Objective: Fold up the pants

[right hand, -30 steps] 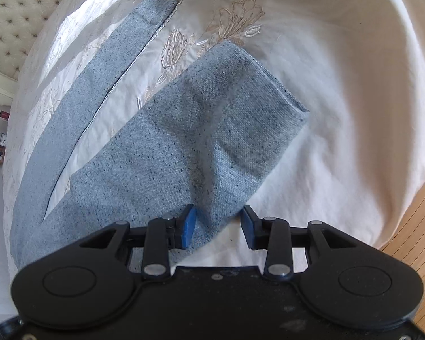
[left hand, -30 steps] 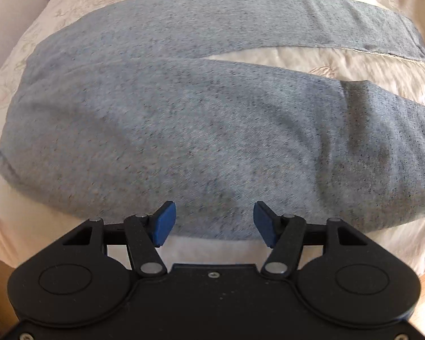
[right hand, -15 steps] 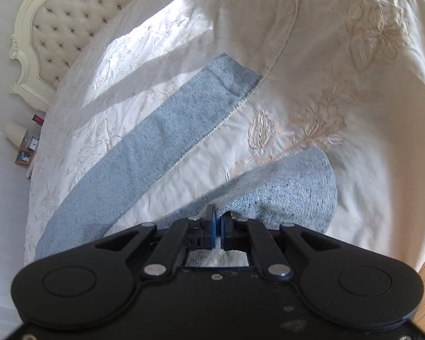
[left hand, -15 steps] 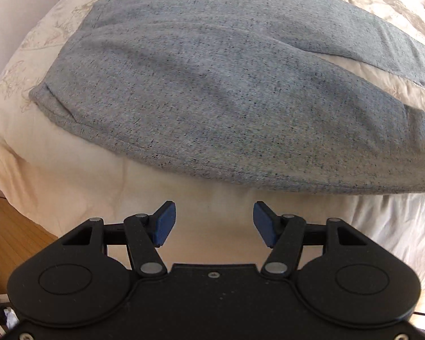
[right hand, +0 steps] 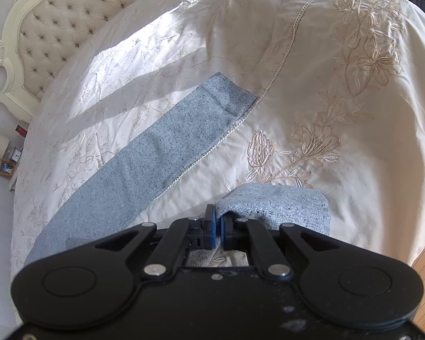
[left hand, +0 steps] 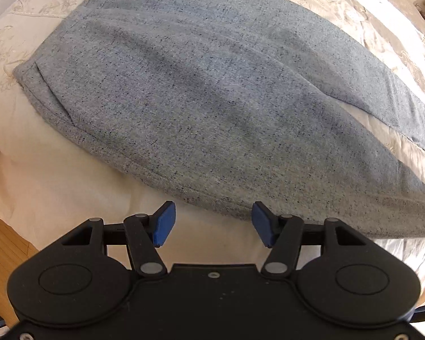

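Grey pants (left hand: 212,90) flat on the bed (right hand: 340,90), near leg's end (right hand: 280,201) pinched in right gripper (right hand: 217,228) fingers, left gripper (left hand: 211,222) fingers wide, closing a little, empty by the waist: probably next, lift over far leg (right hand: 155,153).
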Tool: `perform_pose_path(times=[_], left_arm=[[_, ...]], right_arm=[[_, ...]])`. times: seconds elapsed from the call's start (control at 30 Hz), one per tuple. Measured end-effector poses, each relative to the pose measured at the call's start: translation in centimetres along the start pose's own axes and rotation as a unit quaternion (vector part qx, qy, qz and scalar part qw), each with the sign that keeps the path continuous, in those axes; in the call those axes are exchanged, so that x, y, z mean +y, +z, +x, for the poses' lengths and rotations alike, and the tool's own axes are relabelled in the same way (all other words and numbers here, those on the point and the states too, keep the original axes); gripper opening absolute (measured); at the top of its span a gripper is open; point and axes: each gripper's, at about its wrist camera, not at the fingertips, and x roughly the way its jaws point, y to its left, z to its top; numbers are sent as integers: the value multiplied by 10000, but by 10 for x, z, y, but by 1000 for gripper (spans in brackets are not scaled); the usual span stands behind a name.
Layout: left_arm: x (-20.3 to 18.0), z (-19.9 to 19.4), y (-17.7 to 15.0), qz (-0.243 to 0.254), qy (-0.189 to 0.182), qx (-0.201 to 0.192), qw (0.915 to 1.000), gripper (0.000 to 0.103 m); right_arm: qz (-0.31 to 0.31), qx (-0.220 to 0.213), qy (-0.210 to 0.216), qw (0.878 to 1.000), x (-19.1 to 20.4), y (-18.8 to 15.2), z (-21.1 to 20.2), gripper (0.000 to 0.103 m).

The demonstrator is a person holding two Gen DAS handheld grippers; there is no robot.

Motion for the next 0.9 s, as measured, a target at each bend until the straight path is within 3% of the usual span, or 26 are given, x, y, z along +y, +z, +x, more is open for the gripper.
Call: perform_pose_path(times=[0.43,0.5,0.53,0.57,0.6,0.63,0.7,0.9], left_arm=[[66,45,29,-1022,-358,399,9933,63],[72,44,33,-1123,-456,372,9919,56],[74,42,35,-1134,-475,331,9919,44],[75,39,38,-1090,-444,283,9926,37],[75,32,40,-1027,-406,207,9937,21],[75,26,43,-940,-401,151,9946,17],[75,11,48,-765,-450,8,9961,16],[51,-45,74,73,-135,-569,9983,14]], right_arm=[[-16,-257,-479,9985,24,-7,-14,5],[-26,-271,-559,9981,27,-7,-15,5],[-39,-280,-601,9978,28,-8,-16,5],[-50,-288,-636,9975,30,-8,-16,5],[-60,-293,-671,9973,31,-9,-16,5],[-69,-301,-716,9970,33,-9,-17,5],[-73,-327,-770,9965,36,-10,-18,5],[-65,-505,-882,9948,45,-7,-23,5]])
